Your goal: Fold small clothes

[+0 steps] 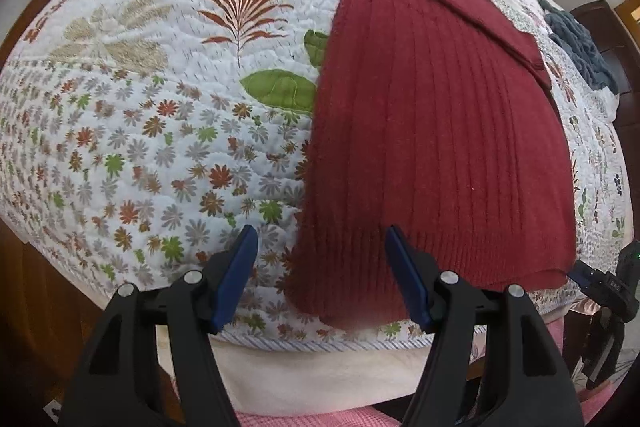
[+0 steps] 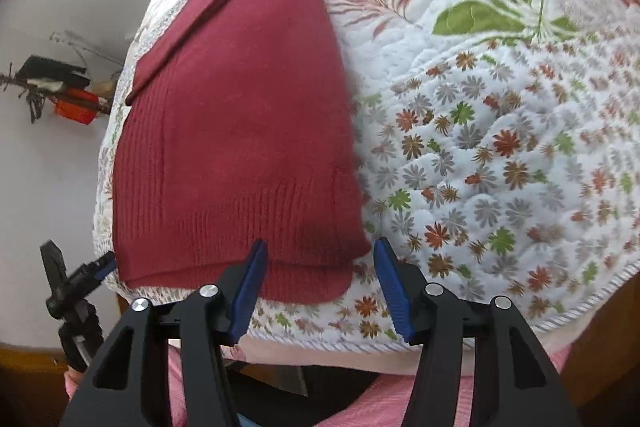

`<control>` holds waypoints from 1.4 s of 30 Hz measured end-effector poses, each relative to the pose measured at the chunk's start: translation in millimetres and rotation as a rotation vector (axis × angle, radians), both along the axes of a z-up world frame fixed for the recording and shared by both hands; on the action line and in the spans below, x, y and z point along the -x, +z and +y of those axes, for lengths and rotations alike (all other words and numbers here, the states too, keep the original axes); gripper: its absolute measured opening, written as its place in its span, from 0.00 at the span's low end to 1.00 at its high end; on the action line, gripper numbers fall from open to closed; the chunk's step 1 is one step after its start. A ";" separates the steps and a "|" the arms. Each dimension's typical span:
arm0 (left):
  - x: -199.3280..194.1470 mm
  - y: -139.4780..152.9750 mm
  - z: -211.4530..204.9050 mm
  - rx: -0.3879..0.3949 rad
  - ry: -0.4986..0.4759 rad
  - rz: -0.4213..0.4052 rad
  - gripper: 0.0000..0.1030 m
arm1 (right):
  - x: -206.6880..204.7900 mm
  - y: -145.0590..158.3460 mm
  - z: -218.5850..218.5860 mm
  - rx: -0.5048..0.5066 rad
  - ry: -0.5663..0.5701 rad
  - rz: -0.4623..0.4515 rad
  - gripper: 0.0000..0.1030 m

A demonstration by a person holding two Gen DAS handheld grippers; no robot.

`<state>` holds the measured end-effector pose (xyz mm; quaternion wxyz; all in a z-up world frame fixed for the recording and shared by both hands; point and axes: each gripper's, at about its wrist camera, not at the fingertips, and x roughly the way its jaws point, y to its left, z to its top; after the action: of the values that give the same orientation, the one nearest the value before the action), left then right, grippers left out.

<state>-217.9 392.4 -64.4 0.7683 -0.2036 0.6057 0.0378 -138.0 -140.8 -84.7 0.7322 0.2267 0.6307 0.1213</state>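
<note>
Dark red ribbed sweater (image 1: 432, 147) lies flat on the flowered quilt (image 1: 160, 115), hem near the bed's front edge, one sleeve folded across the top. Left gripper (image 1: 322, 277) hangs above the hem corner, jaws spread wide, holding nothing. Right gripper (image 2: 320, 287) likewise spread, empty, over the hem.

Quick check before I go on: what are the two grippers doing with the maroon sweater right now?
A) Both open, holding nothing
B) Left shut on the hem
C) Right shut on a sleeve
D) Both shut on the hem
A: the left gripper and right gripper both show spread jaws with nothing between them, while the maroon sweater lies flat on the floral quilt.
</note>
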 end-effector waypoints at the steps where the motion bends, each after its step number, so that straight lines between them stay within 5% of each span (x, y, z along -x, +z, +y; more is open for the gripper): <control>1: -3.2 -2.0 0.2 0.006 0.003 0.004 0.64 | -1.9 -3.3 0.3 -0.008 -0.005 0.009 0.55; 10: -19.2 -16.2 -2.4 0.088 0.035 0.023 0.65 | -15.5 -18.4 4.1 -0.063 -0.023 0.052 0.55; 13: -21.7 -12.0 -3.3 0.235 0.038 -0.016 0.63 | -17.5 -13.0 12.6 -0.078 0.001 0.039 0.55; 18: -21.6 -19.5 3.3 0.189 0.054 0.016 0.61 | -19.2 -12.4 14.8 -0.070 0.018 0.034 0.55; 28: -18.9 -19.7 -10.0 0.234 0.014 0.018 0.56 | -21.3 -12.8 13.7 -0.080 0.021 0.026 0.55; 32: -16.9 -22.7 -16.3 0.142 -0.009 0.032 0.38 | -24.2 -16.5 13.9 -0.078 0.016 0.032 0.49; 38: -6.0 -20.1 -3.9 0.122 0.032 0.018 0.10 | -24.2 -17.6 15.4 -0.033 0.047 0.026 0.34; 42: -2.7 -12.4 -4.1 0.114 0.023 -0.005 0.06 | -20.8 -18.4 8.8 -0.052 0.044 0.025 0.20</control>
<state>-215.2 388.3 -76.8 0.7565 -0.2539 0.6026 0.0115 -117.3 -132.0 -103.1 0.7151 0.2332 0.6414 0.1512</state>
